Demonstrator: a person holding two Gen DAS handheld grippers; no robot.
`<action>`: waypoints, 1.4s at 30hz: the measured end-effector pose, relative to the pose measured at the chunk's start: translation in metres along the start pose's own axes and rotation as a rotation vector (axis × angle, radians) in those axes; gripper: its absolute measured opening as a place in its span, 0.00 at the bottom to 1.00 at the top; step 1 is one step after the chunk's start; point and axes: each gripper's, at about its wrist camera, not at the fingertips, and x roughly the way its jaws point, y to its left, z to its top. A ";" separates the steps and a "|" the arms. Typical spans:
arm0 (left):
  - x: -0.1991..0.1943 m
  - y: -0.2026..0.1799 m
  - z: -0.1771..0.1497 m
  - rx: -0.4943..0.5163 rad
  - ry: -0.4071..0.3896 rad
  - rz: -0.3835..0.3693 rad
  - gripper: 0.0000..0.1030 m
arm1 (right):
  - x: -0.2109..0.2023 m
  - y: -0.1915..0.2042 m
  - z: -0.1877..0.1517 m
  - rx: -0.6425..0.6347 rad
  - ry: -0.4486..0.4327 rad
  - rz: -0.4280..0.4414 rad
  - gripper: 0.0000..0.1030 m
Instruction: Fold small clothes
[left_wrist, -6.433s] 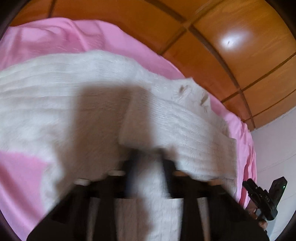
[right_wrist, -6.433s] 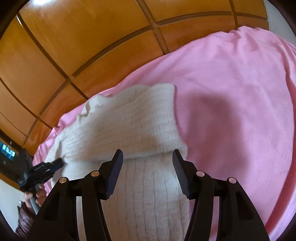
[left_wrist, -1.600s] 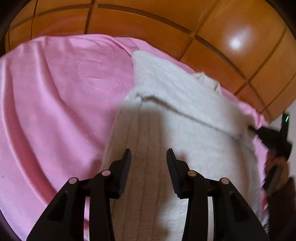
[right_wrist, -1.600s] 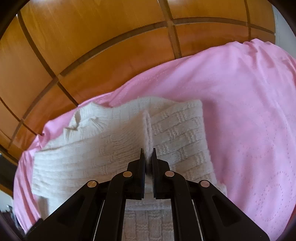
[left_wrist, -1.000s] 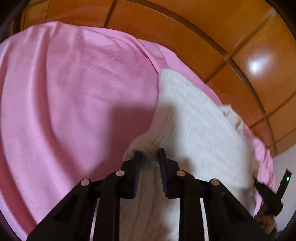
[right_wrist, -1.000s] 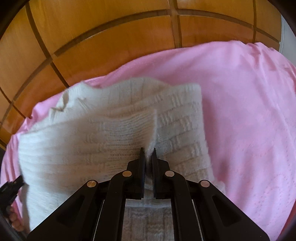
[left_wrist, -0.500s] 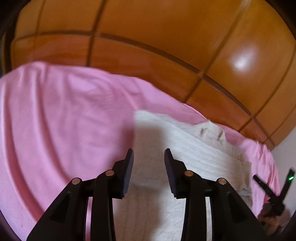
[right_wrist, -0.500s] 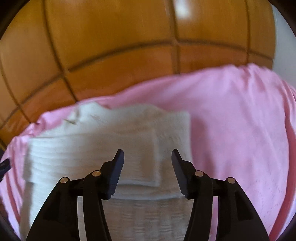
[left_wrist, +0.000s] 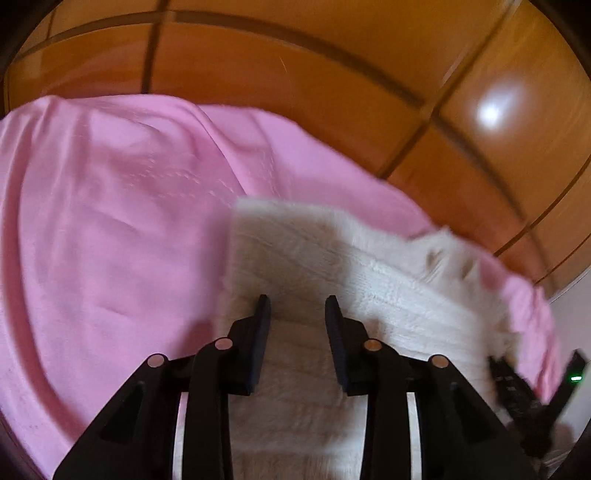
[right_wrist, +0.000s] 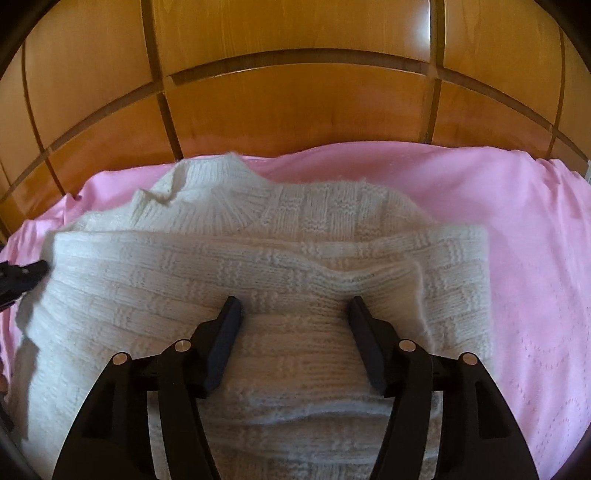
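With both the left claw (left_wrist: 297, 310) and right claw (right_wrist: 293, 314) apart over the sweater (right_wrist: 266, 258), its loose folded sleeve could have slipped open.

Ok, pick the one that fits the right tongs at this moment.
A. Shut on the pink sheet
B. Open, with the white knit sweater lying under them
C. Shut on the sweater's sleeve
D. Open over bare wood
B: the right tongs stand with their jaws wide apart, gripping nothing, above the white knit sweater on the pink sheet.
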 end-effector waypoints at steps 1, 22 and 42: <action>-0.006 0.007 0.003 -0.016 -0.008 -0.018 0.40 | 0.001 -0.001 0.000 0.003 -0.002 0.005 0.59; 0.025 0.000 0.025 0.158 -0.053 0.221 0.10 | 0.004 0.010 -0.002 -0.056 -0.009 -0.056 0.63; -0.059 -0.056 -0.021 0.210 -0.169 0.241 0.43 | 0.005 0.007 0.000 -0.044 -0.013 -0.037 0.63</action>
